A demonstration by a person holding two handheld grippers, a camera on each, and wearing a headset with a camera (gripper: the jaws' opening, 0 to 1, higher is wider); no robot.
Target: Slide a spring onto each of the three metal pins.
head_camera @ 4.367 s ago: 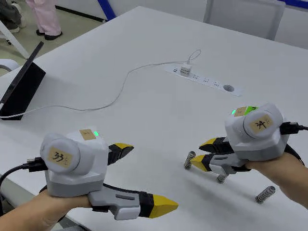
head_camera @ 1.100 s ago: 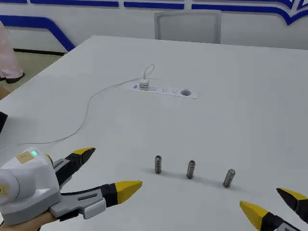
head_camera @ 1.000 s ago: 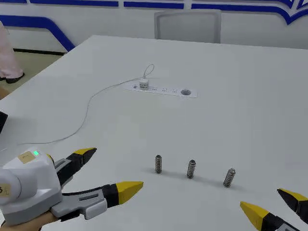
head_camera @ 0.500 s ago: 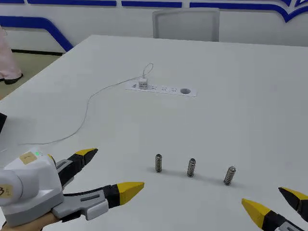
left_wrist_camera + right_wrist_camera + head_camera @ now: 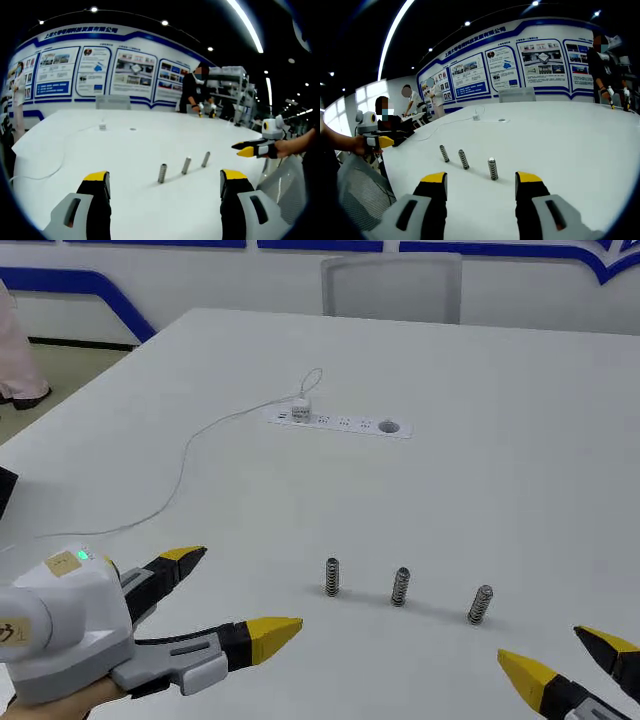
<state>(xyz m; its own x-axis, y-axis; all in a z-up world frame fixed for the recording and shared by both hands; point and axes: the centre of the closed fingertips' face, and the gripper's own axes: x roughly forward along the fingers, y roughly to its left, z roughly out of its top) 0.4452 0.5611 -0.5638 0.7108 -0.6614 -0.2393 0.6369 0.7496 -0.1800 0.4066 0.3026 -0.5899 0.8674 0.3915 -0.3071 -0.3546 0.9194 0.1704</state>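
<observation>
Left pin (image 5: 332, 576), middle pin (image 5: 401, 585), right pin (image 5: 481, 603): each sleeved in a spring (image 5: 162, 173), upright in a row on white worktop (image 5: 480, 440). Jaws spread, empty, on left gripper (image 5: 240, 590) and right gripper (image 5: 550, 648), near the row

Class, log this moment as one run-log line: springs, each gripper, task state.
springs: three, one on each pin, upright row on table | left gripper: open, empty | right gripper: open, empty | task: looks done

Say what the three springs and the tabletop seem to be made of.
Springs: probably steel wire, bare and shiny; the grey coils catch the light. Tabletop: smooth, white, low sheen, with no grain visible; perhaps laminate or painted board, the look leaves it open.
</observation>
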